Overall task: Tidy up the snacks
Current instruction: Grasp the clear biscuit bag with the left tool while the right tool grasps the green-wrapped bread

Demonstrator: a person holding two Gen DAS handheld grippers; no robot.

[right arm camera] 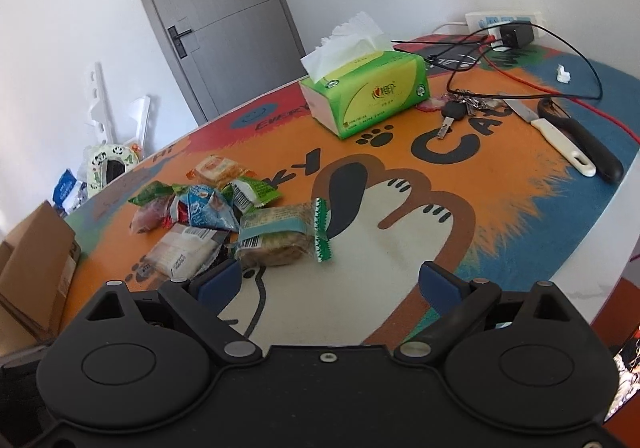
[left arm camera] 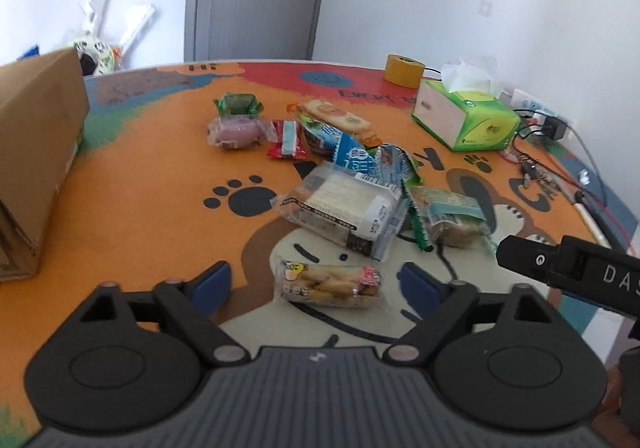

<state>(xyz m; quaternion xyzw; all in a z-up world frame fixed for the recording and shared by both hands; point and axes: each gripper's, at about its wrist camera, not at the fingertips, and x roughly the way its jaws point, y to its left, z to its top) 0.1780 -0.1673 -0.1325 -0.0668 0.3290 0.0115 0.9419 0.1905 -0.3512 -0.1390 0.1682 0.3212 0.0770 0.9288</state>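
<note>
Both grippers stand wide open and hold nothing; the left gripper (left arm camera: 316, 286) hovers low over the table (left arm camera: 152, 215) with a small clear packet of biscuits (left arm camera: 330, 285) lying flat between its blue pads (left arm camera: 212, 284), not yet touched; the right gripper (right arm camera: 330, 284) hangs over bare mat nearer the table's right edge, a green-edged cake packet (right arm camera: 276, 236) just ahead of its left pad. Remaining snacks (left arm camera: 320, 151) lie in a loose heap toward the middle of the table, some overlapping; a cardboard box (left arm camera: 36, 163) sits at the left edge, probably where they are meant to go, though nothing confirms it.

To take the biscuit packet well, I'd say bring the pads down level either side of its short width, close gently so the film crumples rather than the biscuits, and lift straight up before swinging left; keep clear of the larger clear packet (left arm camera: 344, 207) just beyond it.
</note>
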